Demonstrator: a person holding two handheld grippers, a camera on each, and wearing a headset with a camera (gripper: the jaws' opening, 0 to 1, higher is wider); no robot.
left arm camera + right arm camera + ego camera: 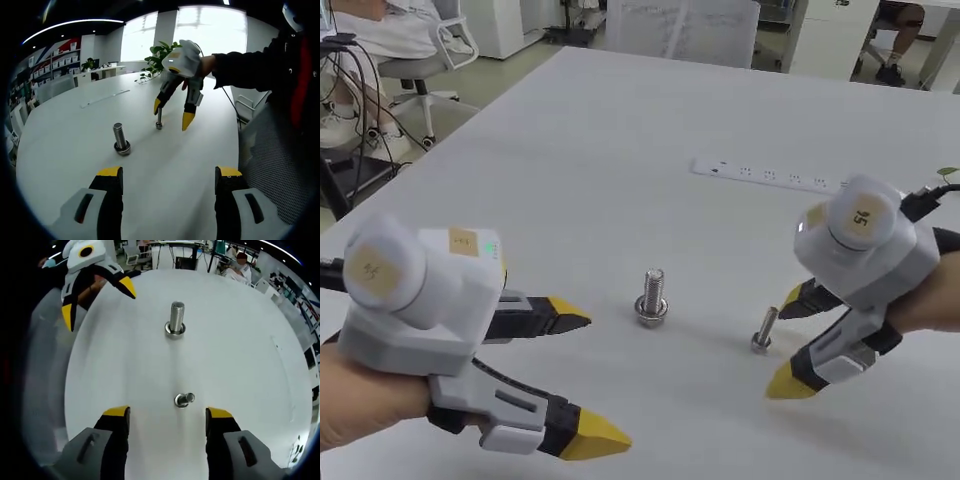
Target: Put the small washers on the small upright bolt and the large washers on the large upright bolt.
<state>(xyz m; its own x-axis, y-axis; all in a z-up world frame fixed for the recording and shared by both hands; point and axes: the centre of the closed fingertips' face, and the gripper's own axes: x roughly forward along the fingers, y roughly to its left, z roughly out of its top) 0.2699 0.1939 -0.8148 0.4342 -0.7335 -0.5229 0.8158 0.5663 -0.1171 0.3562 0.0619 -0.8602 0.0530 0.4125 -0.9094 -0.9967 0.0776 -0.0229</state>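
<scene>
Wide and empty, the left gripper (pixel 601 379) and right gripper (pixel 785 341) flank large bolt (pixel 653 297) and small bolt (pixel 764 330), power strip (pixel 770 175) beyond.

On the worktop (pixel 600 170) the large bolt (pixel 652 297) stands left of the small bolt (pixel 764 330), with the left gripper (pixel 602 378) to their left, the right gripper (pixel 782 341) by the small bolt, and a power strip (pixel 770 175) behind.

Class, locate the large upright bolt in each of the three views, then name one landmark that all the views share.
Head view: large bolt just below centre.
Left gripper view: large bolt left of centre, nearer than the small bolt.
Right gripper view: large bolt upper centre, beyond the small bolt.
Shared landmark: the small bolt, standing beside it in every view.
</scene>
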